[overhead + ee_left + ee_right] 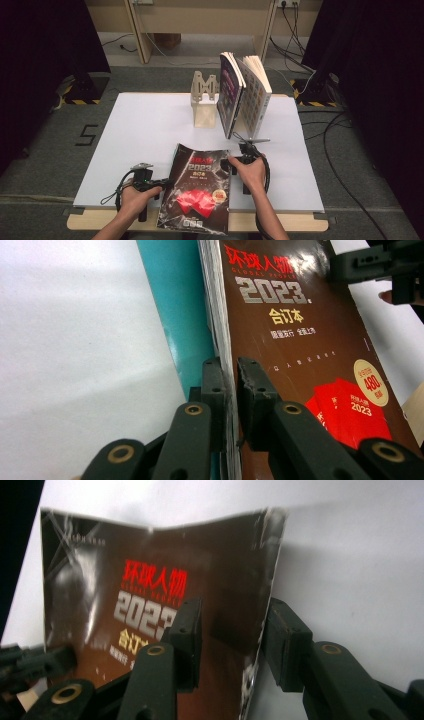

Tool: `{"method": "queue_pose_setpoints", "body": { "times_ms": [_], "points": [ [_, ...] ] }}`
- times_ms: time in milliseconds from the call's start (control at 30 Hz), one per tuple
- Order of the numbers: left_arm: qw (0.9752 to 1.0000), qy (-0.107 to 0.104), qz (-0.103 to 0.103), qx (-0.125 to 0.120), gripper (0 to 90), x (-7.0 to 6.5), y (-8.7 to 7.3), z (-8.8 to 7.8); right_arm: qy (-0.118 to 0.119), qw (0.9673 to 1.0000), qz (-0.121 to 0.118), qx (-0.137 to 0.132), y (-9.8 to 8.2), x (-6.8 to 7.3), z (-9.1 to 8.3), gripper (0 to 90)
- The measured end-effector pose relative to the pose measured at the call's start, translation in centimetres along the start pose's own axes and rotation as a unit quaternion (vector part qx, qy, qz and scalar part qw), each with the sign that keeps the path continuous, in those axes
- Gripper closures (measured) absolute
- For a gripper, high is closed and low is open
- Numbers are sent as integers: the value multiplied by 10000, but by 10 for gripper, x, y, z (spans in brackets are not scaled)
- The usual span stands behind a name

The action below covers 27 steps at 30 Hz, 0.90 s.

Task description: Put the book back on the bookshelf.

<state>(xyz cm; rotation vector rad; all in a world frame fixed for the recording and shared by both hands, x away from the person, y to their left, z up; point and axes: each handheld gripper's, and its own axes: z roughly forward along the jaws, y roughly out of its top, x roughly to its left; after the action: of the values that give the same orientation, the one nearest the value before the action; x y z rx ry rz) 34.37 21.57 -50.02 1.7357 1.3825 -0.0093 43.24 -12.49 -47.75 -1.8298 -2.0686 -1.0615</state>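
A dark magazine (197, 192) with a red and silver "2023" title lies flat at the table's front edge, its lower end hanging over the edge. My left gripper (167, 184) is shut on the magazine's left side; in the left gripper view the jaws (232, 385) pinch the page stack of the magazine (300, 340). My right gripper (234, 162) is at the top right corner. In the right gripper view its jaws (230, 630) straddle the right edge of the magazine (150, 580), one pad over the cover and the other off to the side with a gap.
A pale wooden book stand (205, 102) stands at the back middle of the white table (140, 130). Right of it, two books stand upright, a dark one (231, 97) and a lighter one (257, 95) leaning against each other. Cables lie on the floor at right.
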Motion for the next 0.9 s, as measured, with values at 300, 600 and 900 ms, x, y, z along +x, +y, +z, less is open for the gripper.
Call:
{"method": "queue_pose_setpoints", "body": {
  "times_ms": [300,600,900],
  "points": [
    [10000,34,47,3,819,-1,0,0,75,9999,30,99,-6,2,2,684],
    [9999,24,155,41,818,-2,2,0,493,9981,-148,326,-1,7,-10,868],
    [9997,-30,182,-155,783,-2,8,-5,429,9983,-309,-235,-3,20,-25,873]
  ]
}}
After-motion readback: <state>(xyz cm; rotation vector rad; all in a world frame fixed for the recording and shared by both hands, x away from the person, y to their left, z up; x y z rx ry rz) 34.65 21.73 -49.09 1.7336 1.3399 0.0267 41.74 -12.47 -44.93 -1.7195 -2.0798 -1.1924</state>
